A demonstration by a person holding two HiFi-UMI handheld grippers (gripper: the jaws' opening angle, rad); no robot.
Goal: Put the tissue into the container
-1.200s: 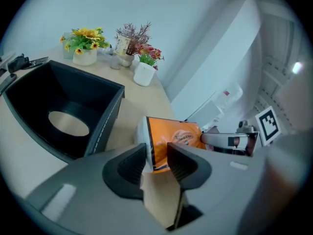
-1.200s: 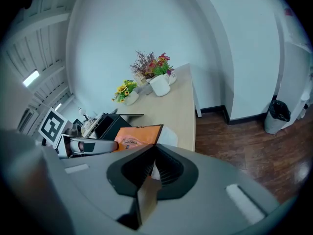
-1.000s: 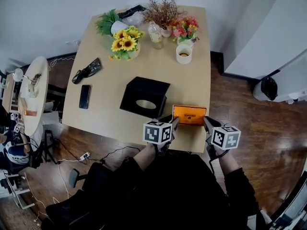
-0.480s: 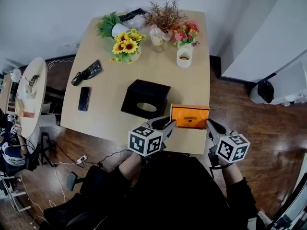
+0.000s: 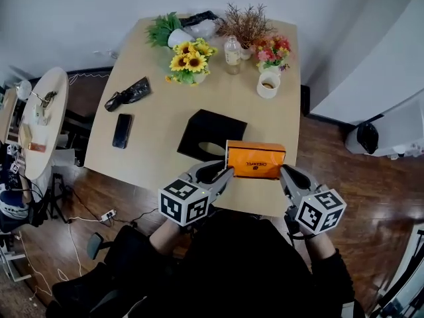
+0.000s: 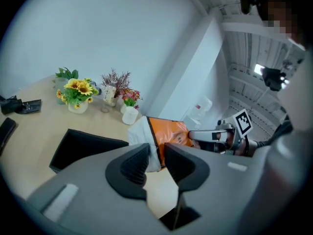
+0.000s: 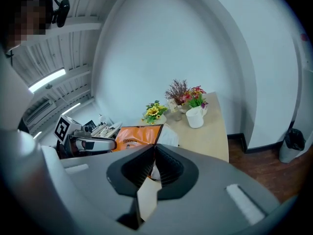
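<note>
An orange tissue pack (image 5: 256, 159) with white ends hangs above the table's near edge, held between both grippers. My left gripper (image 5: 226, 171) grips its left white end, and its jaws are closing on that end (image 6: 146, 140). At the pack's right end, my right gripper (image 5: 283, 171) is shut on a thin flap of it. The black box container (image 5: 211, 131) with an oval opening sits on the table just behind and left of the pack. In the left gripper view the container (image 6: 80, 148) lies left of the jaws. The right gripper view shows the pack (image 7: 138, 135) beyond the shut jaws.
On the tan table (image 5: 159, 138) stand a sunflower vase (image 5: 189, 63), other flower pots, a small bottle (image 5: 232, 50) and a white mug (image 5: 268, 85) at the far end. A phone (image 5: 122, 130) and a black bundle (image 5: 131, 93) lie at the left. A round side table (image 5: 40, 121) stands further left.
The tissue pack has come up off the table and stands on edge between the grippers. The left gripper's jaws have narrowed onto its left end. Both grippers have dropped toward the near edge.
</note>
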